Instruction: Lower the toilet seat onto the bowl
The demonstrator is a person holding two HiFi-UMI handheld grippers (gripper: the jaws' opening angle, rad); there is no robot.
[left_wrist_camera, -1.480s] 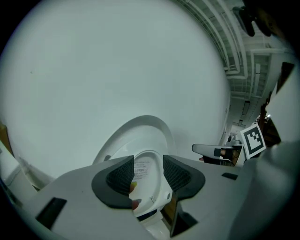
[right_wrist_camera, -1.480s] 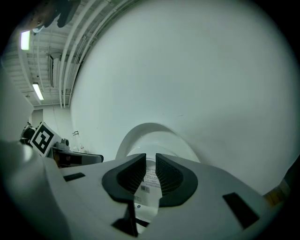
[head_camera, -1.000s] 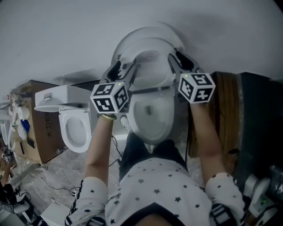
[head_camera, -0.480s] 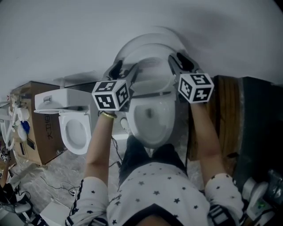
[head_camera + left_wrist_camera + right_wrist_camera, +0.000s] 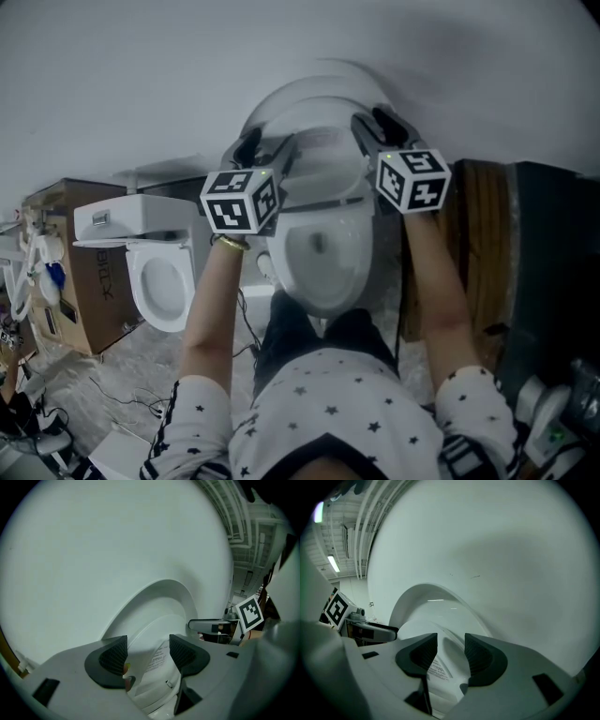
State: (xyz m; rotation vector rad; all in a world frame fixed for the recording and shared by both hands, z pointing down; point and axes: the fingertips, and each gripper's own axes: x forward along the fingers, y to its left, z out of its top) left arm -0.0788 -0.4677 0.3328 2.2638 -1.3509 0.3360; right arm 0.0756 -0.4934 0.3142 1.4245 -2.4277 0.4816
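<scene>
Head view, looking steeply down: a white toilet seat (image 5: pixel 319 159) stands raised above its bowl (image 5: pixel 323 258), tilted forward of the lid (image 5: pixel 319 82), which leans against the pale wall (image 5: pixel 141 75). The person, in a star-print shirt (image 5: pixel 328 403), reaches both arms up to the seat. The left gripper (image 5: pixel 267 150) meets the seat's left edge and the right gripper (image 5: pixel 377 129) its right edge, at about the same height, each with its marker cube facing the camera. Left gripper view: the jaws are closed onto the seat's rim, whose white plastic, bearing a printed label (image 5: pixel 157 658), fills the gap between the two dark pads (image 5: pixel 115 654); the right gripper's marker cube (image 5: pixel 248 612) shows beyond, at right. Right gripper view: the jaws likewise grip the rim, with white plastic and a label between the pads (image 5: pixel 480 654); the lid's curved outline rises behind. To the person's left a second toilet (image 5: pixel 155 262) stands just beside a cardboard box (image 5: pixel 80 281); a wooden panel (image 5: pixel 473 244) stands to the right of the bowl.
</scene>
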